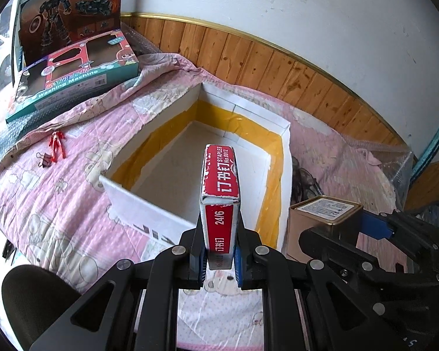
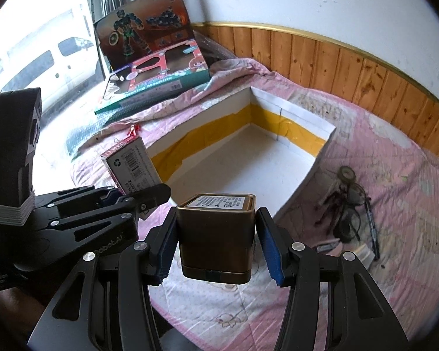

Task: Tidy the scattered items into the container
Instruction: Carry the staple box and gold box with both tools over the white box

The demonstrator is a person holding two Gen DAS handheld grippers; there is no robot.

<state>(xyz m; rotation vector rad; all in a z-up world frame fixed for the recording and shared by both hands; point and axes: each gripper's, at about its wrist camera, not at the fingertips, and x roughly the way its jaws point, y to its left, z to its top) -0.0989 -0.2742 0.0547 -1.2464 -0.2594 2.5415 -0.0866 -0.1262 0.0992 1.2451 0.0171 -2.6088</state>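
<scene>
1. The left hand-held gripper (image 1: 219, 259) is clamped on a red staples box (image 1: 219, 201), held upright near the white container's (image 1: 149, 207) near wall.
2. The right hand-held gripper (image 2: 216, 248) has its pads apart around a brown tin (image 2: 216, 234), touching at most one side; the tin sits on the pink bed quilt (image 2: 380, 161) at the container's 6 o'clock.
3. Advice: carry the staples box over the wall toward 12 o'clock, lower it, then release.
4. Close squarely on the tin's sides before lifting.
</scene>
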